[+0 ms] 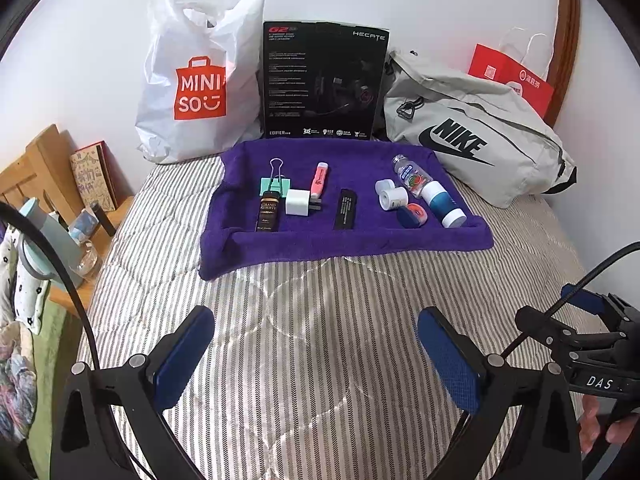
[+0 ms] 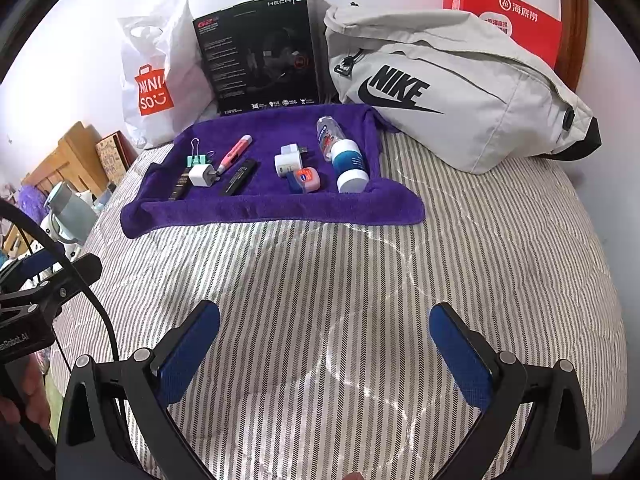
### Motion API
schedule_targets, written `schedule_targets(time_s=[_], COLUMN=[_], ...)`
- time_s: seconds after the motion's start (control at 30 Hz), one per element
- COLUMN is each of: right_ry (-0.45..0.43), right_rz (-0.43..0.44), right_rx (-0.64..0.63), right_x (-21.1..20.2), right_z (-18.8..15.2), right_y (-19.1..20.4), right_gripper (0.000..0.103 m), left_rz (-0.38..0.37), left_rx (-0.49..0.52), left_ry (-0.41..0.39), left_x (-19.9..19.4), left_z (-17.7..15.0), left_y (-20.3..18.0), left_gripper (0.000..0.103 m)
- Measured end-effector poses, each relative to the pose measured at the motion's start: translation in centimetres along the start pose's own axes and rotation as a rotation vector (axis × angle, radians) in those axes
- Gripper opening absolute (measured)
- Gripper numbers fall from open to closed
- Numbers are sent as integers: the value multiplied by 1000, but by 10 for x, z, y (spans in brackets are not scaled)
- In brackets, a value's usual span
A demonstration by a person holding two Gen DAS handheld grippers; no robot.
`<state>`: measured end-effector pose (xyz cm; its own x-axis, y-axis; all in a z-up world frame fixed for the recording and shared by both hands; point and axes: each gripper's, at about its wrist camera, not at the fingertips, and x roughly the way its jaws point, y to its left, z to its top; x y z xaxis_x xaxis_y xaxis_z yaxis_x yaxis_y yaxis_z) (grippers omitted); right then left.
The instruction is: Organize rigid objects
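Both claws hang wide open and empty above the near part of the grey striped quilted bed cover [image 1: 320, 320]: the left claw [image 1: 316, 356] and the right claw [image 2: 324, 356] touch nothing. The small rigid objects lie far from them on a purple towel [image 1: 280, 244], among them a pink highlighter pen [image 1: 320, 178], a white charger plug [image 1: 298, 202] and a white-and-blue round bottle [image 1: 444, 204].

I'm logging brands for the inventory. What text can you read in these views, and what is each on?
"MINISO": white plastic bag
"HECATE", "G2", "EDIFIER": black headset box; its small print is unreadable
"NIKE": grey bag
"海底捞": red paper bag
"GRAND RESERVE": small dark bottle
"DAS": right gripper body, seen in the left wrist view
Labels on the other towel items: too small.
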<state>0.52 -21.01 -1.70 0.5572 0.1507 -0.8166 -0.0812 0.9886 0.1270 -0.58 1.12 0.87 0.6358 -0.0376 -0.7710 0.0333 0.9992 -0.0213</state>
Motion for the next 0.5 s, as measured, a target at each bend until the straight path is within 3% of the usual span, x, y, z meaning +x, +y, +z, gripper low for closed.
schedule_targets(time_s=[0.5], right_ry=[0], right_rz=[-4], right_rx=[-10], right_x=[-1], right_z=[1], right_y=[1], right_gripper=[103], left_rz=[9], left_rx=[-1], left_ry=[-2], left_x=[-2], left_z=[1], left_y=[2], left_gripper=[103])
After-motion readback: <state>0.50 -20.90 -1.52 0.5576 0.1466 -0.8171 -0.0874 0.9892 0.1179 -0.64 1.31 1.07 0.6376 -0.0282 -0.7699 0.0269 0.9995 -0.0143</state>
